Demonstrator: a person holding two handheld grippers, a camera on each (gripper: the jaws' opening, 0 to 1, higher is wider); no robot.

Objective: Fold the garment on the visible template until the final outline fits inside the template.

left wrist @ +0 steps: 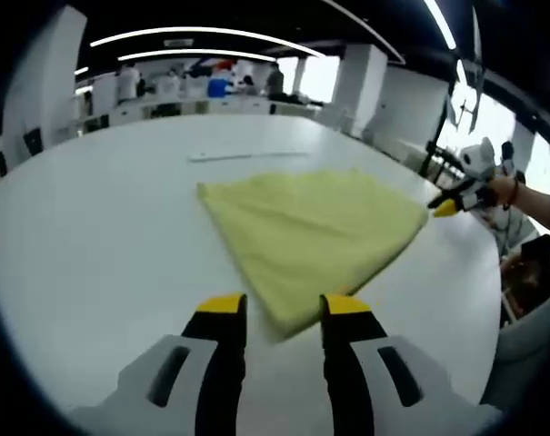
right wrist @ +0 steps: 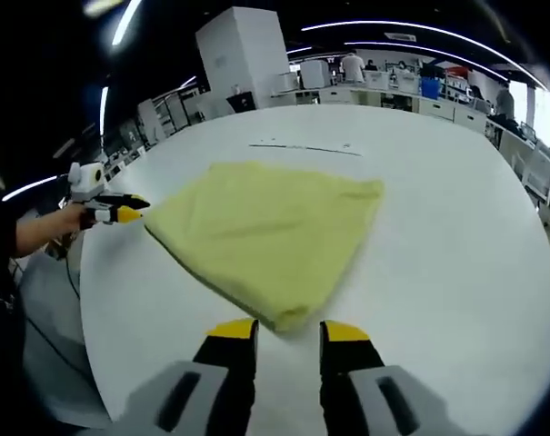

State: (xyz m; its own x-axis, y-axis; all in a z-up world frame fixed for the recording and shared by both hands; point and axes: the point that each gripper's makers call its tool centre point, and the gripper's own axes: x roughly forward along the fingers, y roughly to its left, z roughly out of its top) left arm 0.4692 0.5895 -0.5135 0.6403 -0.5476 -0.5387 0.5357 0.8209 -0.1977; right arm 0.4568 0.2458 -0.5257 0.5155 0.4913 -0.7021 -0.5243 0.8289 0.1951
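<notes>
Table (left wrist: 93, 236): a white top is seen in both views, with the garment lying near its middle and a thin marked line (left wrist: 247, 156) drawn on it beyond the cloth.
Left gripper (left wrist: 282, 307): in the left gripper view its yellow-tipped jaws are held apart with a narrow gap, nothing is gripped, and the tips are placed just short of the garment's near corner. In the right gripper view it (right wrist: 120, 211) is seen at the left, held in a hand (right wrist: 70, 216), its tip close to the cloth's left corner; whether cloth is touched cannot be told.
Garment (left wrist: 315, 232): a pale yellow cloth is laid flat, folded into a rough four-cornered shape, with one corner pointed at each camera.
Right gripper (right wrist: 287, 331): in the right gripper view its jaws are parted narrowly and empty, set just before the near corner of the garment (right wrist: 265, 232). In the left gripper view it (left wrist: 456, 202) is seen at the right edge, held by a hand (left wrist: 504, 189), near the cloth's right corner.
Background: desks, pillars and ceiling lights are seen beyond the table.
</notes>
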